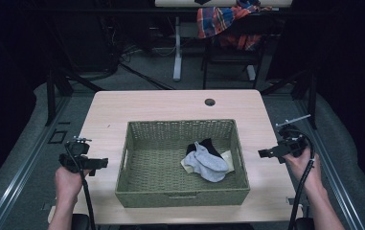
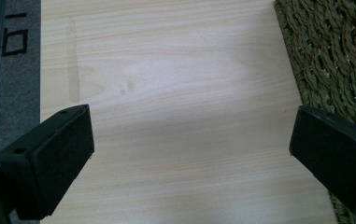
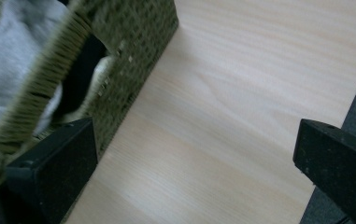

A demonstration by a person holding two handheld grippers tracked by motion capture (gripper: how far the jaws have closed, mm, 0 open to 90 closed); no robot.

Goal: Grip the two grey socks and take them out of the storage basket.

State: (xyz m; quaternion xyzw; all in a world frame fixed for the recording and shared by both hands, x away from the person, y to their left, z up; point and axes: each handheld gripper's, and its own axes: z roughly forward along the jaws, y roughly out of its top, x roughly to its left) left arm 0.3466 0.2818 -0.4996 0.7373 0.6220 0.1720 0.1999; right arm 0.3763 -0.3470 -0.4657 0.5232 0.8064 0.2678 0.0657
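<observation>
The light wooden table (image 1: 170, 108) is carrying a woven green basket (image 1: 137, 165) at its middle, and the basket is holding a small heap of socks against its right wall. The heap is lying toward the near right corner: a grey sock (image 1: 208, 162) is resting on top, a black sock (image 1: 210, 144) is poking out behind it, and a cream one (image 1: 227, 156) is showing at the edge. The grey sock's long axis is running diagonally, from the far left down toward the near right.

The left gripper (image 1: 99, 163) is hovering off the basket's left wall with its jaws standing wide apart and gripping nothing; bare tabletop is lying between them. The right gripper (image 1: 262, 153) is waiting just outside the right wall, jaws likewise spread wide and holding nothing, pointing inward at the basket. In the right gripper view the grey sock (image 3: 7, 35) is showing just over the rim.

The socks are lying much nearer the right gripper, so it is probably the one to reach in over the wall.
</observation>
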